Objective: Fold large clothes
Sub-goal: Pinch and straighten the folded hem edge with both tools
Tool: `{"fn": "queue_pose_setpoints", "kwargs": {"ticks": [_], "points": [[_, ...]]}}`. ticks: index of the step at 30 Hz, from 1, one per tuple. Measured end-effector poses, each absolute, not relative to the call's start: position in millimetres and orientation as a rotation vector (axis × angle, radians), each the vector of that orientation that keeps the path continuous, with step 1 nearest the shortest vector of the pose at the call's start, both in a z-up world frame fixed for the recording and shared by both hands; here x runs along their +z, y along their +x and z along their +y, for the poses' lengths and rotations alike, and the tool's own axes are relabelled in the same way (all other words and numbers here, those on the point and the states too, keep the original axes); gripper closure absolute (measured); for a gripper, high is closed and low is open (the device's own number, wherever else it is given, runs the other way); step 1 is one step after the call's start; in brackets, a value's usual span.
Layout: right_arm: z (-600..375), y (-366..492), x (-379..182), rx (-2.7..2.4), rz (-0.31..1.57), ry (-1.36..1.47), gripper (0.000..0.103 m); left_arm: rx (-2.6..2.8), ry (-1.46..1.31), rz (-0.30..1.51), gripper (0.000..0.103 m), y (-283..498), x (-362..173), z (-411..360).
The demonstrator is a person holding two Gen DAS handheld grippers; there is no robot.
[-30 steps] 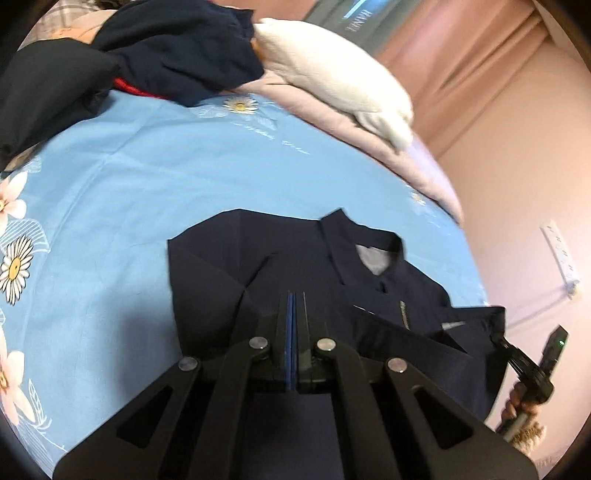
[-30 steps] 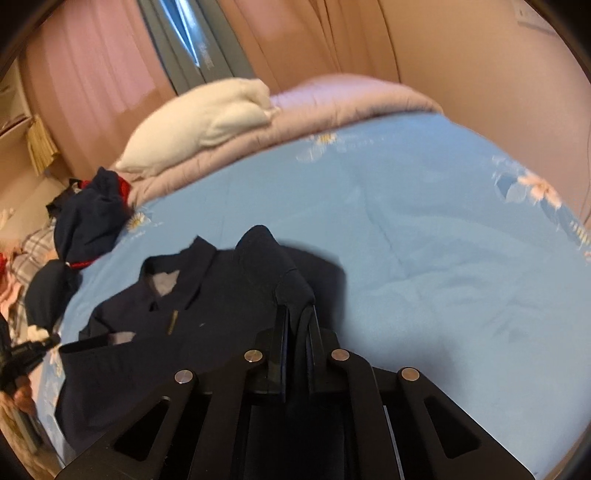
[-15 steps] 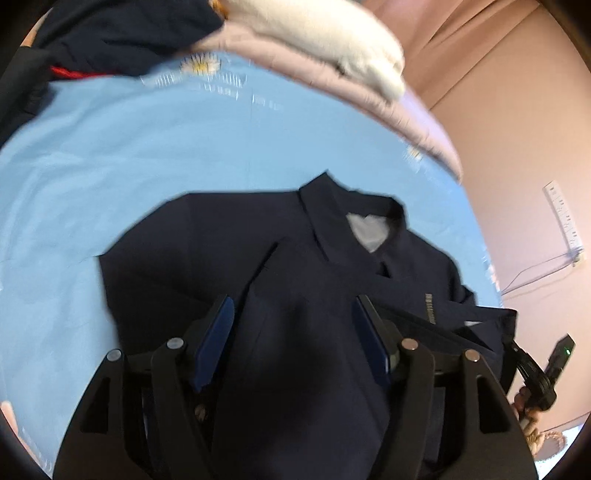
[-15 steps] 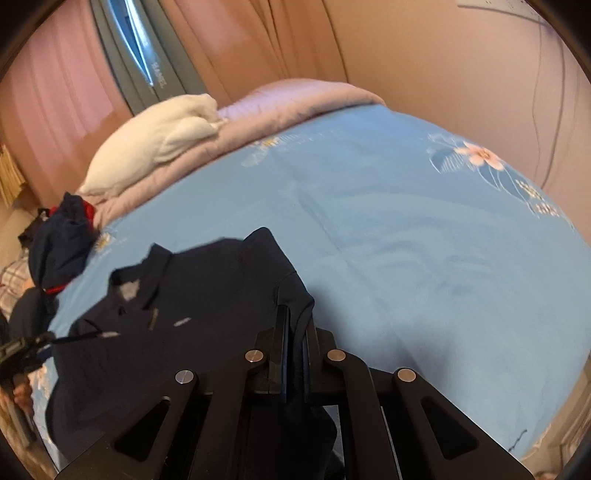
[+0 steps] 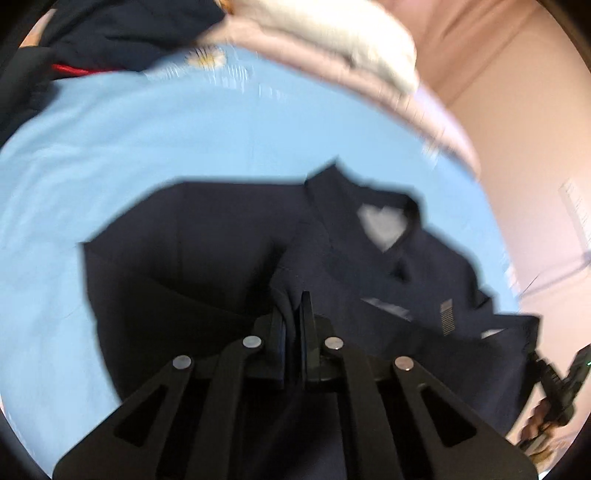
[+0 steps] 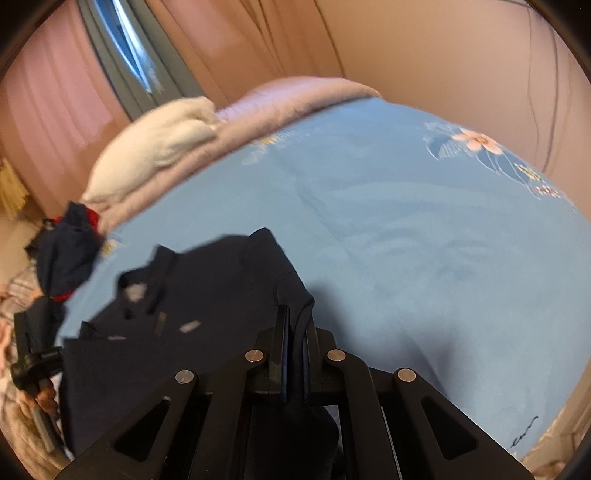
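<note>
So there's a navy jacket (image 5: 229,258) lying spread on a bed with a light blue sheet (image 5: 147,147) that has daisies and pink flowers printed on it. The collar end points toward the head of the bed, and you can see a pale label inside the neck. The left gripper (image 5: 293,317) has its jaws pressed together on a bunched fold of the navy fabric near the middle of the jacket, with cloth sticking up between the pads. The right gripper (image 6: 295,332) is doing the same on its side, jaws pinching a raised ridge of fabric at the jacket's edge, right where the dark cloth meets the bare sheet. Both views are a bit motion-blurred, so fine detail on the jacket is mushy. From the left wrist view you can spot the other gripper and the hand holding it at the far lower right; the right wrist view shows the mirror of that at its lower left. At the head of the bed there's a white pillow (image 6: 159,144) sitting on a folded pinkish-lilac duvet (image 6: 280,107), and a heap of dark clothes (image 5: 122,33) with a bit of red in it is piled beside them. Pink curtains (image 6: 55,122) behind.
</note>
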State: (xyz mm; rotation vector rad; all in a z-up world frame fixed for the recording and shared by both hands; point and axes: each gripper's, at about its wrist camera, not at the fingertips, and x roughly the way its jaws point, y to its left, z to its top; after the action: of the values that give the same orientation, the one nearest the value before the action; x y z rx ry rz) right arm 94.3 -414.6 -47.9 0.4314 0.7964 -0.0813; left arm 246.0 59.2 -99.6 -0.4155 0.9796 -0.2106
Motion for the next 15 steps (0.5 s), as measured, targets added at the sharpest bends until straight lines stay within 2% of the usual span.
{"fn": "queue_pose_setpoints", "kwargs": {"ticks": [8,12,15], "points": [[-373.2,125.5,24.8,0.027,0.645,0.339,0.098,-0.188,-0.478,0.68,0.099,203.7,-13.4,109.9],[-359.6,169.0,35.7,0.013,0.635,0.307,0.098,-0.112,-0.505,0.667,0.099,221.6,-13.0,134.2],[-350.1,203.9,17.9,0.005,0.685,0.297,0.098,-0.077,-0.511,0.734,0.099,247.9,-34.6,139.6]]}}
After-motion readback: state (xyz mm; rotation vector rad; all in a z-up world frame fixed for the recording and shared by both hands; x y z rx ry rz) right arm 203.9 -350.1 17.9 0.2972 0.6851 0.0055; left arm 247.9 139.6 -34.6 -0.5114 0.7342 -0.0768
